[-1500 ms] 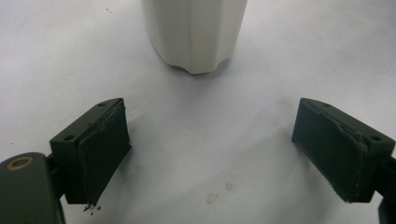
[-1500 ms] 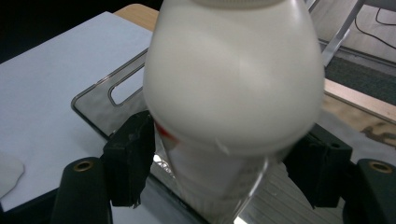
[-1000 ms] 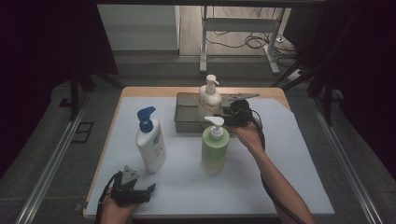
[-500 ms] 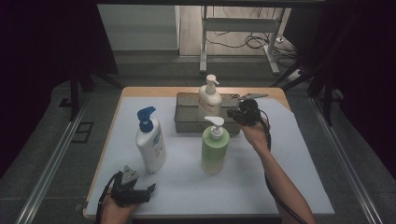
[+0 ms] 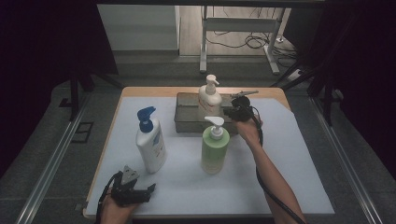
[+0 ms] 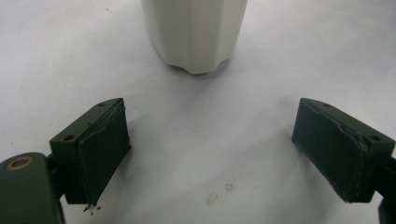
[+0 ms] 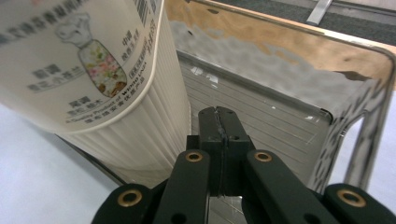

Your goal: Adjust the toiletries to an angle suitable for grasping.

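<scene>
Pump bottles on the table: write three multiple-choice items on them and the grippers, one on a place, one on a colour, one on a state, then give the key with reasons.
1. Where does the cream pump bottle stand?
A. In the metal tray
B. At the table's near edge
C. On the floor

2. What colour is the pump of the white bottle at the left?
A. Red
B. Blue
C. Green

3. How do the jaws of the right gripper stand?
A. Wide apart
B. Clamped on the green bottle
C. Shut on nothing

Key:
1 A, its base sits inside the tray's walls in the high view.
2 B, its pump head is blue.
3 C, the right gripper view shows the two jaws pressed together beside the cream bottle, nothing between them.
</scene>
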